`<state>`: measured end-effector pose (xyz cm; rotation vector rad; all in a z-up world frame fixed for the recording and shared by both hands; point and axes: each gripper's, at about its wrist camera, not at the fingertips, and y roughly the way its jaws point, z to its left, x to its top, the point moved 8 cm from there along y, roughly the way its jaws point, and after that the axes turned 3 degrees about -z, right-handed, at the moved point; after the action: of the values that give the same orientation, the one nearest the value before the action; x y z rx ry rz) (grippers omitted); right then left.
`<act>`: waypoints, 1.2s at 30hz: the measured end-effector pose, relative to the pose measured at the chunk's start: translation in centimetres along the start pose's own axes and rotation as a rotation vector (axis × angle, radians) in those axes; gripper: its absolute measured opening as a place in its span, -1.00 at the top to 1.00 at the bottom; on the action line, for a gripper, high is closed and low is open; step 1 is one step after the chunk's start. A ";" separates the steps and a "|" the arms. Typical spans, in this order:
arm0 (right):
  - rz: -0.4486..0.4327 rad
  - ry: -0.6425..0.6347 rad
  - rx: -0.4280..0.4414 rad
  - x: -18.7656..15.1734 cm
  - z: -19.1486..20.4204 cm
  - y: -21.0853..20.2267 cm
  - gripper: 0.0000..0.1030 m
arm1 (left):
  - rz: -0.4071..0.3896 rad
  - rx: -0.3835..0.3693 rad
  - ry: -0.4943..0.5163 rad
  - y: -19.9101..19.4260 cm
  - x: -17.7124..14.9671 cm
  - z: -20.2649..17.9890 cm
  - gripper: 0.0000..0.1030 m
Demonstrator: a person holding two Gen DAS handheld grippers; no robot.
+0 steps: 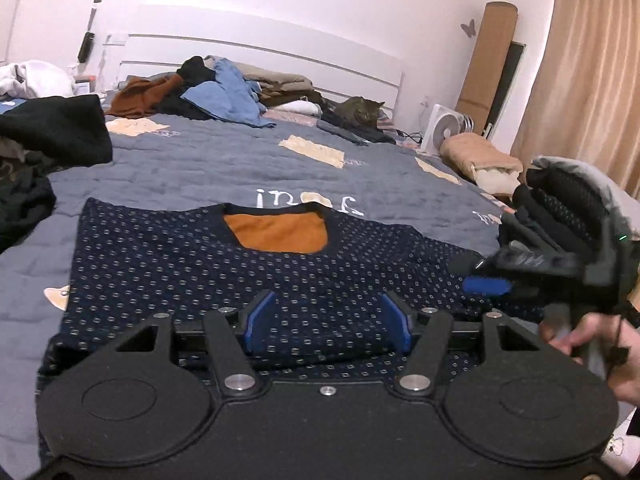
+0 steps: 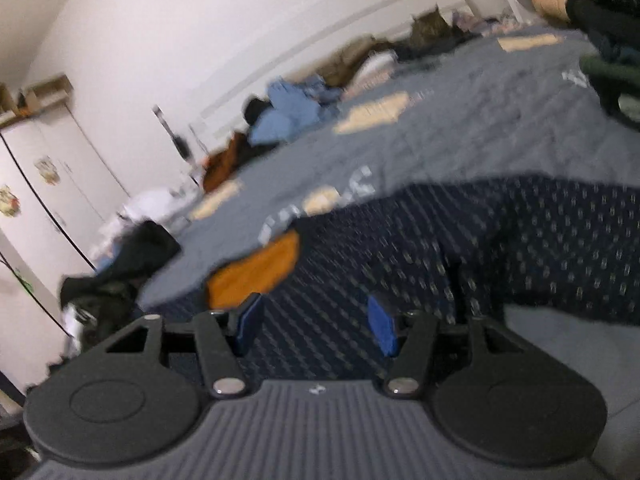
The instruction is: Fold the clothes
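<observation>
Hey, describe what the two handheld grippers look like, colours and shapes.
The left gripper has a smooth black body, two round discs, silver pivot bolts and blue finger pads. The right gripper matches, but its centre plate is ribbed grey; seen from the left wrist camera, a small green light glows on it.

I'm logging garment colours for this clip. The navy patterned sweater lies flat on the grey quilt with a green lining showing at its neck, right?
Not quite. The lining showing at the neck of the sweater is orange, not green, as the left wrist view shows clearly. The rest holds: the navy patterned sweater lies flat on the grey quilt.
</observation>
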<state>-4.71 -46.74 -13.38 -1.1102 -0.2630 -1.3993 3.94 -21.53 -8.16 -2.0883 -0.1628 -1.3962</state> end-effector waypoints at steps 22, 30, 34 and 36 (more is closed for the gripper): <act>-0.122 -0.004 -0.145 2.1 -5.4 -10.3 -0.11 | 0.081 -0.160 0.096 4.4 -2.6 -10.6 -0.17; -0.192 -0.057 -0.356 3.5 -10.7 -17.5 -0.11 | 0.131 -0.234 0.137 5.2 -5.1 -14.9 -0.17; -0.242 -0.081 -0.463 4.0 -13.9 -22.2 -0.11 | 0.135 -0.268 0.144 5.2 -5.5 -16.6 -0.17; -0.268 -0.083 -0.517 4.2 -15.5 -24.5 -0.11 | 0.140 -0.283 0.150 5.3 -5.8 -17.4 -0.17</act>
<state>-31.81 -55.78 -6.99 -1.6048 -0.1110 -1.7160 -10.19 -34.07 -10.98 -2.1585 0.2511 -1.5549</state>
